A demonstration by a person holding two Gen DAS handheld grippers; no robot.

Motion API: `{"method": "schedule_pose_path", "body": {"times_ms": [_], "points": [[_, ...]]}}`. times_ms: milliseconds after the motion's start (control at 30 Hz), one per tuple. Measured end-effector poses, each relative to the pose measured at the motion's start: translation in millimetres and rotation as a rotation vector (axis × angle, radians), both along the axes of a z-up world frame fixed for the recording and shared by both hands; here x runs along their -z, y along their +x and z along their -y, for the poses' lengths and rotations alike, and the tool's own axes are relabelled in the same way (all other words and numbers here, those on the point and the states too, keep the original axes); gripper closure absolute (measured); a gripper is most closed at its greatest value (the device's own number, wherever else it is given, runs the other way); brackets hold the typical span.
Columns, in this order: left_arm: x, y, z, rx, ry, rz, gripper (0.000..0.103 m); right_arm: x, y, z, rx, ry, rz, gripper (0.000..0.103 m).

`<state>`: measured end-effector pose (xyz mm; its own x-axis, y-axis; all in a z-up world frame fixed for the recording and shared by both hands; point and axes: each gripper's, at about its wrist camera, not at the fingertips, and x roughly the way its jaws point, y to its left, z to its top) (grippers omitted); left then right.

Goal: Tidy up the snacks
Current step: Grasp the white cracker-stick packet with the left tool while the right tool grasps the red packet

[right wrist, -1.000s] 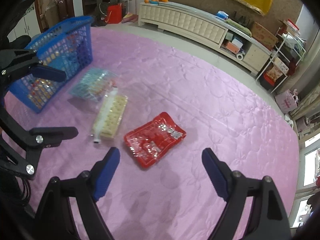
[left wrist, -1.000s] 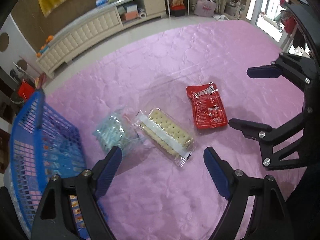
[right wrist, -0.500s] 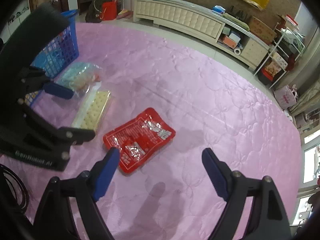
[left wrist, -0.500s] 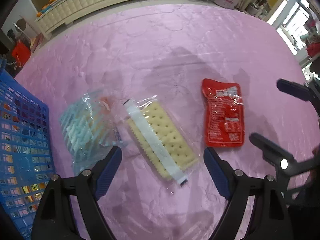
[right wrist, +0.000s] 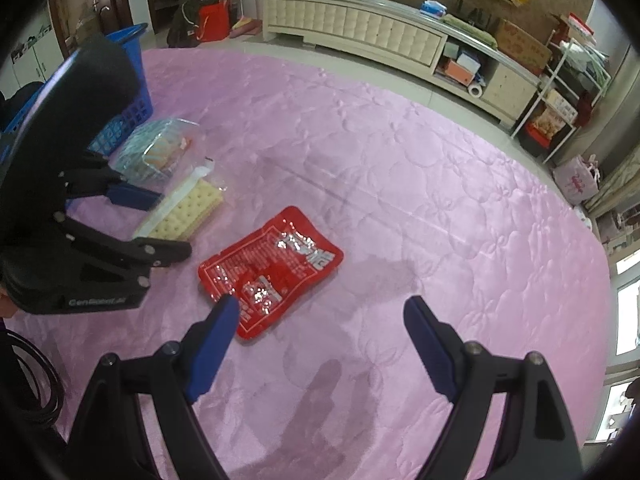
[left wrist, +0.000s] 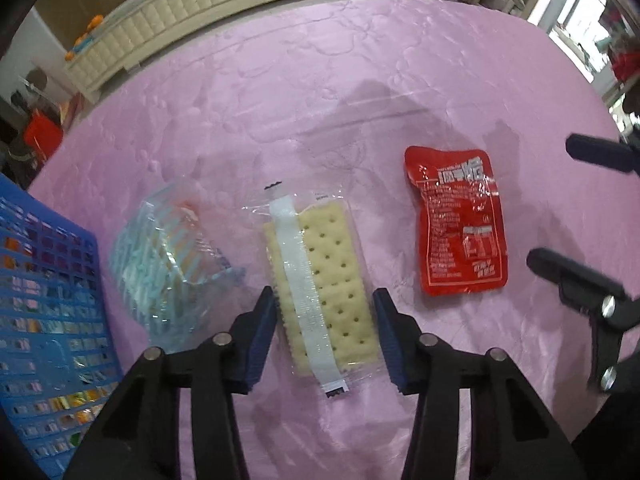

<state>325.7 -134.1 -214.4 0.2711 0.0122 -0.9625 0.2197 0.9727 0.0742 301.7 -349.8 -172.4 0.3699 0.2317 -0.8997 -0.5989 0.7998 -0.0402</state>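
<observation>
A clear pack of crackers [left wrist: 320, 280] lies on the pink cloth. My left gripper [left wrist: 324, 308] is low over it, its jaws partly closed on either side of the pack's near end; contact is unclear. A pale blue striped bag [left wrist: 168, 256] lies left of it and a red pouch [left wrist: 460, 224] to its right. My right gripper [right wrist: 320, 316] is open above the cloth, its left fingertip over the red pouch's [right wrist: 272, 268] near corner. The crackers [right wrist: 184, 212] and the left gripper [right wrist: 160, 220] also show in the right wrist view.
A blue mesh basket [left wrist: 44, 320] holding snack packets stands at the left, also in the right wrist view [right wrist: 128, 92]. The pink cloth [left wrist: 360, 80] stretches far back. A cream cabinet [right wrist: 360, 32] and shelves line the far wall.
My left gripper has dropped onto the cracker pack and its jaws have narrowed around it. My right gripper has moved closer to the red pouch.
</observation>
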Motion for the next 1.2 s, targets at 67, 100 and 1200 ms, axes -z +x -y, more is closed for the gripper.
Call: {"method": "schedule_pose_path", "body": {"times_ms": [67,100,1200], "points": [[-4.3,-5.6,0.2,0.017,0.019,0.029,0.058,1.0,0.4,0.2,0.000,0.015,-0.016,0.016],[-7.7,-11.5,-2.4,0.022,0.023,0.040,0.058,1.9,0.9,0.0,0.000,0.022,-0.026,0.016],[-41.8,-41.2,-30.9,0.081,0.022,0.119,0.058,47.3,42.5,-86.3,0.186,-0.070,-0.247,0.016]]}}
